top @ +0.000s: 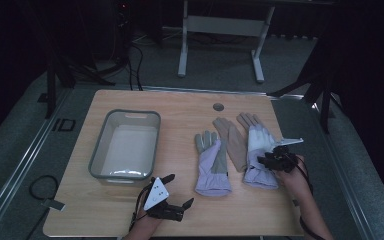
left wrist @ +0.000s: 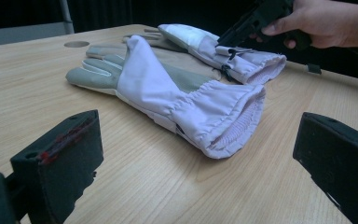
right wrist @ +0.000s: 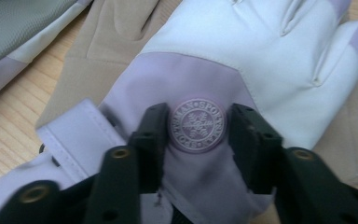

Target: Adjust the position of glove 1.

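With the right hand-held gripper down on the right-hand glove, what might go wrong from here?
1. The right hand-held gripper straddles the round badge on the flat glove; closing there may pinch only a thin top layer, which could slip.
2. That glove lies partly on a tan glove, so lifting may drag it along.
3. The bin sits across the table, beyond the other glove; a dangling glove could snag it.

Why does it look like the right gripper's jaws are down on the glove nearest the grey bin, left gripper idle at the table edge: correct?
Not that glove. The high view shows the right gripper on the glove farthest from the grey bin, the right-hand glove. The left gripper does sit at the table edge.
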### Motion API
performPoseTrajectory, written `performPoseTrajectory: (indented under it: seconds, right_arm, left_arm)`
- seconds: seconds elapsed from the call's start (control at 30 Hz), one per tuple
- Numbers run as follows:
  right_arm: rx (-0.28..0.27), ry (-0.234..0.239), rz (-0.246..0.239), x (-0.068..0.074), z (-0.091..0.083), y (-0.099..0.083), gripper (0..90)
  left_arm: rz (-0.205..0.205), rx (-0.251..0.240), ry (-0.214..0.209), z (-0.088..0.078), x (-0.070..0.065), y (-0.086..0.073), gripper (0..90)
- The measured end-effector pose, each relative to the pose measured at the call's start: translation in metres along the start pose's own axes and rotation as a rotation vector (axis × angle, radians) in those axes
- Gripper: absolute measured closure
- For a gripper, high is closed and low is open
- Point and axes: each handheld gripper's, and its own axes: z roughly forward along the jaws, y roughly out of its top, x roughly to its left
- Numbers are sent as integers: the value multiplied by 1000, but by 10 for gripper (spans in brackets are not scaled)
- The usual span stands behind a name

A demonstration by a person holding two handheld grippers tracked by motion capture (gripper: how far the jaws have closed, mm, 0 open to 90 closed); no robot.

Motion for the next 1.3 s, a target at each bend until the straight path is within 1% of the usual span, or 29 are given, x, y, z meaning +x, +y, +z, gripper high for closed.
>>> performPoseTrajectory:
  seconds: [0.03, 0.07, 0.1, 0.13, 0.23, 0.33, 0.4, 0.43, 0.47, 0.5, 0.53, 0.63, 0.73, 0.77, 0.8, 0.83, 0.87, 0.9, 1.0, 1.03, 1.07, 1.1, 1.13, 1.17, 1.27, 1.3]
  right_arm:
    - [-2, -14, -6, 3, 1, -1, 632]
    - [-2, -14, -6, 3, 1, -1, 632]
    - [4, -15, 8, 4, 0, -1, 695]
    - [4, -15, 8, 4, 0, -1, 695]
    - [2, -40, 18, 9, -2, 0, 784]
    - [-5, -47, 30, 10, -5, 1, 798]
    - [-20, -48, 44, 10, -11, 2, 804]
    - [-39, -52, 52, 9, -18, 2, 804]
    - [-39, -52, 52, 9, -18, 2, 804]
    - [-61, -41, 70, 7, -26, 3, 804]
    - [-61, -41, 70, 7, -26, 3, 804]
    - [-90, -37, 74, 7, -41, 8, 803]
    - [-113, -31, 61, 9, -55, 16, 804]
    - [-117, -37, 52, 11, -60, 21, 804]
    - [-132, -38, 38, 14, -67, 27, 806]
    - [-132, -38, 38, 14, -67, 27, 806]
    - [-136, -24, 28, 16, -71, 31, 806]
    - [-146, -24, 13, 19, -74, 35, 806]
    - [-165, -16, -1, 26, -84, 47, 807]
    - [-170, -2, -5, 28, -87, 51, 807]
    - [-181, 10, -12, 34, -93, 60, 807]
    - [-184, 20, -19, 38, -95, 64, 807]
    - [-184, 20, -19, 38, -95, 64, 807]
    - [-194, 29, -32, 42, -98, 69, 807]
    - [-210, 60, -51, 56, -105, 81, 806]
    - [-209, 73, -64, 63, -107, 85, 807]
  left_arm:
    - [-1, -1, 0, 0, 0, 0, 15]
    - [-1, 0, 1, 0, 0, 0, 15]
    - [-1, -1, 1, 0, 0, 0, 15]
    - [-1, -1, 2, 0, 0, 0, 15]
    - [0, 0, 3, 0, 0, 0, 15]
    - [-3, -1, 3, 0, 1, 0, 15]
    - [-5, -1, 4, 0, 1, 0, 15]
    - [-5, -1, 4, 0, 1, 0, 15]
    - [-8, -3, 4, 0, 1, 0, 15]
    - [-6, -2, 4, 0, 1, 0, 15]
    - [-6, -2, 4, 0, 1, 0, 15]
    - [-4, -1, 5, 0, 1, 0, 15]
    - [-6, -1, 6, 0, 1, 0, 15]
    - [-6, -1, 6, 0, 1, 0, 15]
    - [-6, -1, 6, 0, 0, 0, 15]
    - [-6, -1, 6, 0, 0, 0, 15]
    - [-5, -1, 7, 0, 0, 0, 15]
    - [-6, -2, 7, 0, 0, 0, 15]
    - [-9, -3, 8, 0, 1, 0, 15]
    - [-9, -3, 8, 0, 1, 0, 15]
    - [-9, -3, 8, 0, 1, 0, 15]
    - [-9, -3, 8, 0, 1, 0, 15]
    - [-8, -3, 8, 0, 0, 0, 15]
    - [-7, -3, 8, 0, 0, 0, 15]
    - [-4, -3, 8, 0, 0, 0, 15]
    - [-3, -3, 8, 0, 0, 0, 15]
